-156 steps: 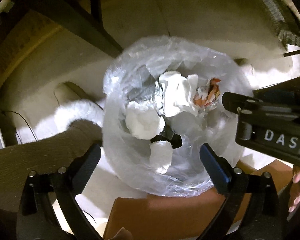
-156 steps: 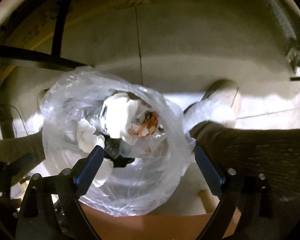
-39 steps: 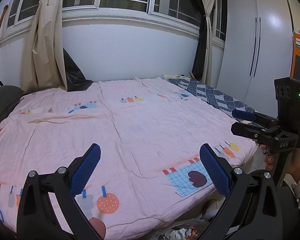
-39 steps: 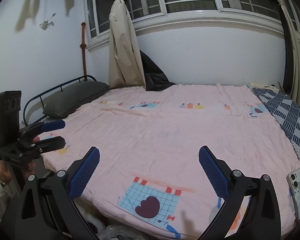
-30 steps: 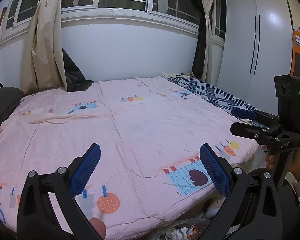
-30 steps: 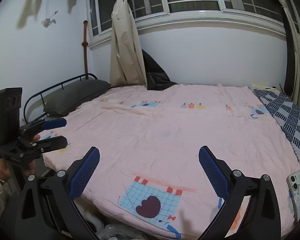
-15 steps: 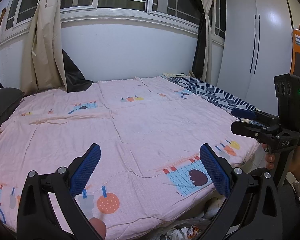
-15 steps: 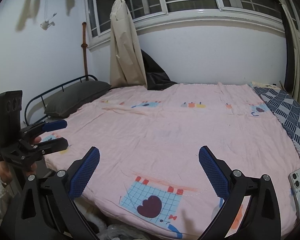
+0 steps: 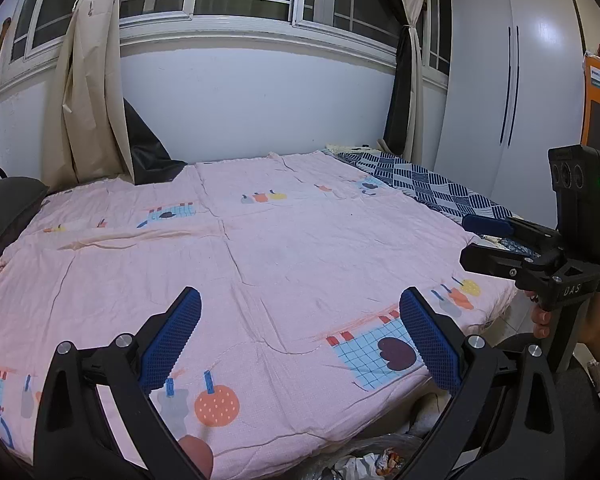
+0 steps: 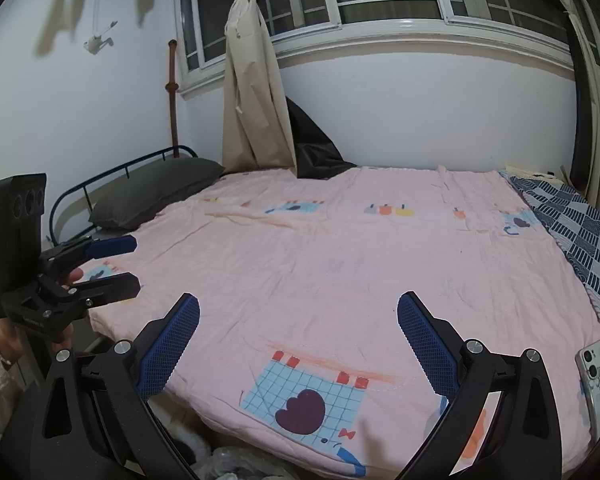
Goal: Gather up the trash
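Trash bag [image 9: 363, 458] with crumpled scraps sat low, just below the left gripper [image 9: 300, 340], at the foot of the bed [image 9: 260, 260]. Both the left gripper and the right gripper [image 10: 298, 342] were spread wide and held nothing, up over the pink bed cover. A phone [image 10: 597, 384] lay on the bed's right edge.

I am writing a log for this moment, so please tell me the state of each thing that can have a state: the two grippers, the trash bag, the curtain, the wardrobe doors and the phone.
left gripper: open, empty
right gripper: open, empty
trash bag: open, wrappers inside
curtain: tied back
wardrobe doors: closed
phone: lying back up on bed
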`<state>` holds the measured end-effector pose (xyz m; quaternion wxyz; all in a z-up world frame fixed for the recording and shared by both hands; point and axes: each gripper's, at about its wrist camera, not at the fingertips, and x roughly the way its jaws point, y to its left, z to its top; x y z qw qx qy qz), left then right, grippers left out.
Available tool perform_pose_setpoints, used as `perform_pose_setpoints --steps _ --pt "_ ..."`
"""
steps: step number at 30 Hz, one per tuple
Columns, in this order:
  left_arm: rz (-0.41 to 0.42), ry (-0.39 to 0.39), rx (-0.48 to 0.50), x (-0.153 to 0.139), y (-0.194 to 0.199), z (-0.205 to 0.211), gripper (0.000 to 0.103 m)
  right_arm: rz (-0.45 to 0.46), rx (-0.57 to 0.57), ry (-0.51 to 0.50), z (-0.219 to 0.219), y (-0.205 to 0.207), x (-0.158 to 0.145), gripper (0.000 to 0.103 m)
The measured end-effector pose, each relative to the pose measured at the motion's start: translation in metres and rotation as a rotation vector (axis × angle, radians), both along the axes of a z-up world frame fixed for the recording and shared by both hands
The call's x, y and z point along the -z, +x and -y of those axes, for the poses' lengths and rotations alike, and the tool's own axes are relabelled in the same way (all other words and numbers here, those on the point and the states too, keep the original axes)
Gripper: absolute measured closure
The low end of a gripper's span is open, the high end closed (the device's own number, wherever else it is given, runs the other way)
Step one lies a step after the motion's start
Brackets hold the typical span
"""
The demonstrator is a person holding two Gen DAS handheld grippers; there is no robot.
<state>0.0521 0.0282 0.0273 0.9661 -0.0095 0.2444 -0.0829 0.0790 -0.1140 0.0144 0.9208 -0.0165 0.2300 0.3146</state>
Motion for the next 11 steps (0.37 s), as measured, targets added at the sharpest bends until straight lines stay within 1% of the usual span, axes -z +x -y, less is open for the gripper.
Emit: perform_pose_setpoints --steps 11 --pt "-0.001 0.007 -0.003 0.0010 0.0005 0.0007 0.006 -0.007 -0.003 0.000 -0.0013 0.0007 0.0002 0.008"
